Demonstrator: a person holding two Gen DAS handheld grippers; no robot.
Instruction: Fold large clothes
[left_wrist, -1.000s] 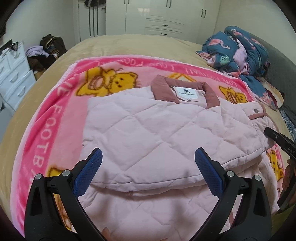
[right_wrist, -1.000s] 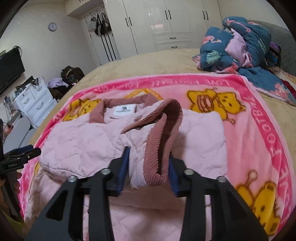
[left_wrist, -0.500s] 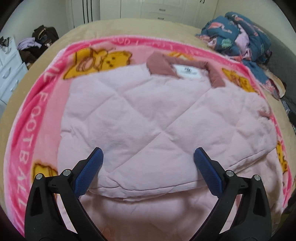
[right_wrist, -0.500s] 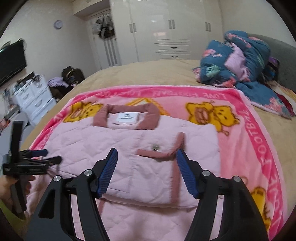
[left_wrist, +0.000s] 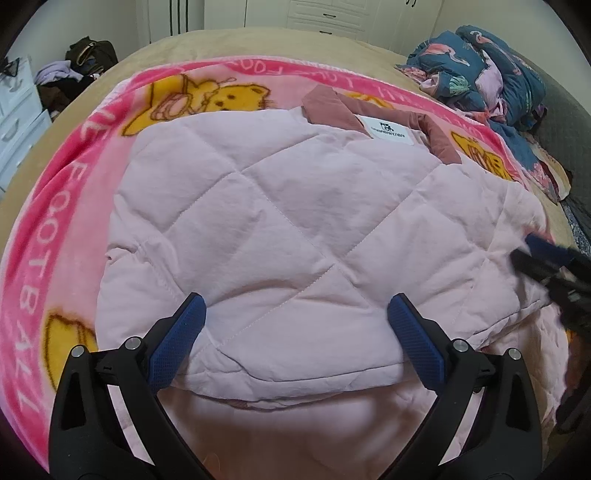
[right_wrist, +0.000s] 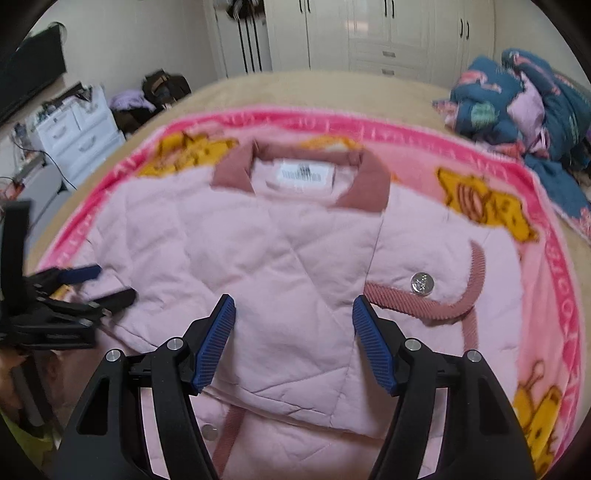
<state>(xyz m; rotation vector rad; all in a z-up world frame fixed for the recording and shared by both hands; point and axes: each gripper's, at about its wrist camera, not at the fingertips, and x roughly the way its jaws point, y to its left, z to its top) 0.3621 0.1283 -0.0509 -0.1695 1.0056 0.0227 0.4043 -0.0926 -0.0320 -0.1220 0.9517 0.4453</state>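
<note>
A pale pink quilted jacket with a dusty-rose collar and white label lies folded inward on a pink bear blanket; it also shows in the right wrist view. A rose-trimmed cuff with a silver snap rests on its right side. My left gripper is open and empty, low over the jacket's near left part. My right gripper is open and empty over the jacket's near middle. Each gripper shows at the edge of the other's view, the right one and the left one.
The blanket covers a tan bed. A heap of blue flamingo-print bedding lies at the far right. A white drawer unit and bags stand left of the bed. White wardrobes line the far wall.
My right gripper has let go of the rose-trimmed cuff, opened, and left it lying on the jacket's right side. Both grippers have moved lower and closer over the jacket.
</note>
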